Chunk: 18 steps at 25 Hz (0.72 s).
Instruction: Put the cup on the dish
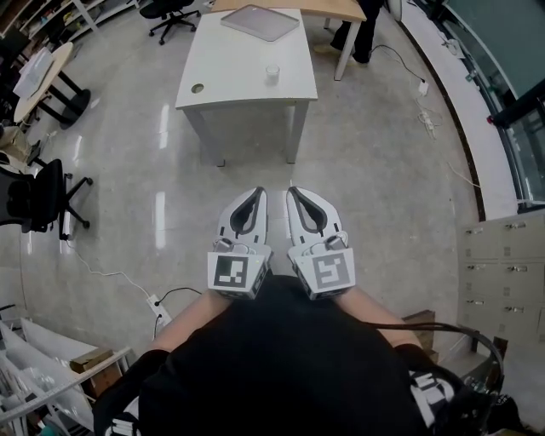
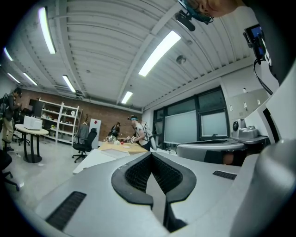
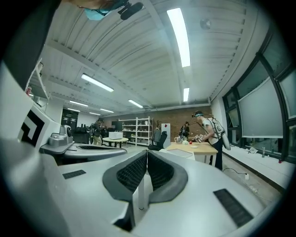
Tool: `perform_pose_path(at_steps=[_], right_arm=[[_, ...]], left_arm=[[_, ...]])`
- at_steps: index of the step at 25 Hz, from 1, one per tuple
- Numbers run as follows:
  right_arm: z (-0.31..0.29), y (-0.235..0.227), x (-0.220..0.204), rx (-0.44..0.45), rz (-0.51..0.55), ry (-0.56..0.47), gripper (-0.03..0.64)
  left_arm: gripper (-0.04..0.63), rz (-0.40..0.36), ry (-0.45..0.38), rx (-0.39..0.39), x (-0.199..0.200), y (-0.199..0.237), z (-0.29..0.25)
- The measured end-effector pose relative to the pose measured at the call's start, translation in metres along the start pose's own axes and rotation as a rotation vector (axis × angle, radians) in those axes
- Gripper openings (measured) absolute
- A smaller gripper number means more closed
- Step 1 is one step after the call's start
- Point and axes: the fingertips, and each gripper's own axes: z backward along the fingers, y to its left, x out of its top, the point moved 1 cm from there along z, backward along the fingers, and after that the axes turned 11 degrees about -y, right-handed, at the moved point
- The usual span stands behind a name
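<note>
the table [image 1: 238, 77] stands ahead of both grippers, well apart from them. the cup [image 1: 272, 73] sits on the table toward its right edge. the dish [image 1: 260, 21] lies behind the cup, at the table's far end. the left gripper [image 1: 258, 196] and right gripper [image 1: 294, 194] sit side by side. an office chair [image 1: 34, 197] stands far left, cabinets [image 1: 504, 272] far right.

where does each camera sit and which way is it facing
Head view: on the person's head, steeply down at white table, cup; shows left gripper, right gripper, torso.
Left gripper view: on that gripper, level along its shut jaws; right gripper alongside.
Right gripper view: likewise, jaws shut; left gripper alongside.
Shared: both gripper views see the wooden table.
</note>
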Motion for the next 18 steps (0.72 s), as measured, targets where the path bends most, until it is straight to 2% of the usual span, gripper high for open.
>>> perform_pose_path(at_steps=[15, 18], right_arm=[[-0.092, 0.006, -0.004, -0.054, 0.010, -0.030, 0.014], [-0.103, 0.004, 0.002, -0.104, 0.017, -0.034, 0.014]], left_arm=[[0.006, -0.006, -0.039, -0.045, 0.007, 0.081, -0.046], [0.006, -0.002, -0.047, -0.049, 0.009, 0.092, -0.052]])
